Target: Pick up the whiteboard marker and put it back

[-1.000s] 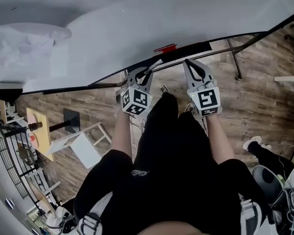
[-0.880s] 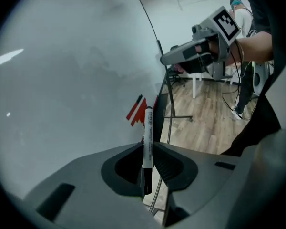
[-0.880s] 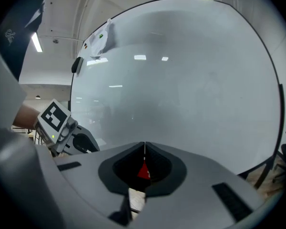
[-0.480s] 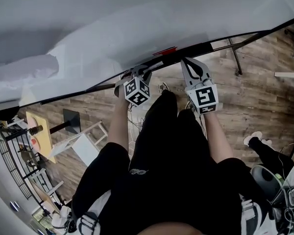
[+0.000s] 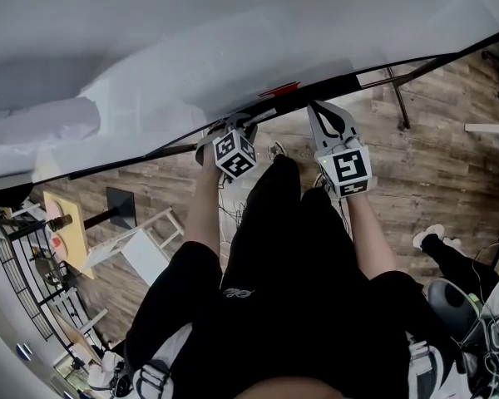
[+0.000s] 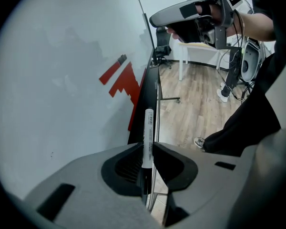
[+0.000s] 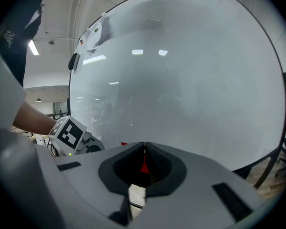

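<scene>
The left gripper (image 5: 248,124) had dropped and tilted toward the black tray ledge (image 6: 148,89) under the big white whiteboard (image 5: 258,32), jaws clamped on the slim white, black-ended whiteboard marker (image 6: 148,128), so replacing it looked imminent; the right gripper (image 7: 144,145) sat closed, empty.

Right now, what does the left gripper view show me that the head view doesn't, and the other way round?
Only the left gripper view shows plainly the whiteboard marker, with its white barrel clamped between the jaws of the left gripper and pointing along the board's black ledge. Only the head view shows the left gripper's marker cube and white furniture on the floor at lower left. Both show the whiteboard, the right gripper and the wood floor.
</scene>
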`<state>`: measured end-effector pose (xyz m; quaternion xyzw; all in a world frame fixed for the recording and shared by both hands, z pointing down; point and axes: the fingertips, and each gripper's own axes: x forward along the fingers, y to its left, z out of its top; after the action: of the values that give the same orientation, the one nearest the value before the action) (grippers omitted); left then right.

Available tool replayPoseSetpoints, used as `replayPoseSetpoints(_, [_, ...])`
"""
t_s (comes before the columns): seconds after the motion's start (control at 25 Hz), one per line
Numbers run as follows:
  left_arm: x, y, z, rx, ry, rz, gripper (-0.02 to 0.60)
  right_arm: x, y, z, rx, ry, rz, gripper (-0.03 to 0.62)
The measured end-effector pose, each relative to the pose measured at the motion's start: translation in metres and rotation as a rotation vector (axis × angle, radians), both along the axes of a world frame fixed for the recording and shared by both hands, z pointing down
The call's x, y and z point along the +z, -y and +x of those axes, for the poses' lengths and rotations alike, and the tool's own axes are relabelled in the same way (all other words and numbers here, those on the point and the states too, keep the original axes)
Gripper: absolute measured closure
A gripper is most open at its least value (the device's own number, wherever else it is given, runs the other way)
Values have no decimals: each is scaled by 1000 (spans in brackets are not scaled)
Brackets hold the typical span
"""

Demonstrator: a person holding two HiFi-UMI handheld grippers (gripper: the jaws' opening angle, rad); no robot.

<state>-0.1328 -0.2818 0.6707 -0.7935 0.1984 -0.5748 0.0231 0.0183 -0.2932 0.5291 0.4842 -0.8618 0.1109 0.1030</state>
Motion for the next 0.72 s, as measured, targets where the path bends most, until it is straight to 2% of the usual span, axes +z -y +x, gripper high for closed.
replayPoseSetpoints(0.2, [7, 0, -6, 13, 41, -8, 515, -2, -4, 2, 9, 4, 0, 592])
replayPoseSetpoints(0.56, [5, 9, -6, -35, 32, 31, 515, -7, -7, -1, 1, 1, 6, 591])
replayPoseSetpoints(0.72, [1, 7, -7, -77, 13, 60, 469, -6, -14, -2, -10, -8, 8, 592])
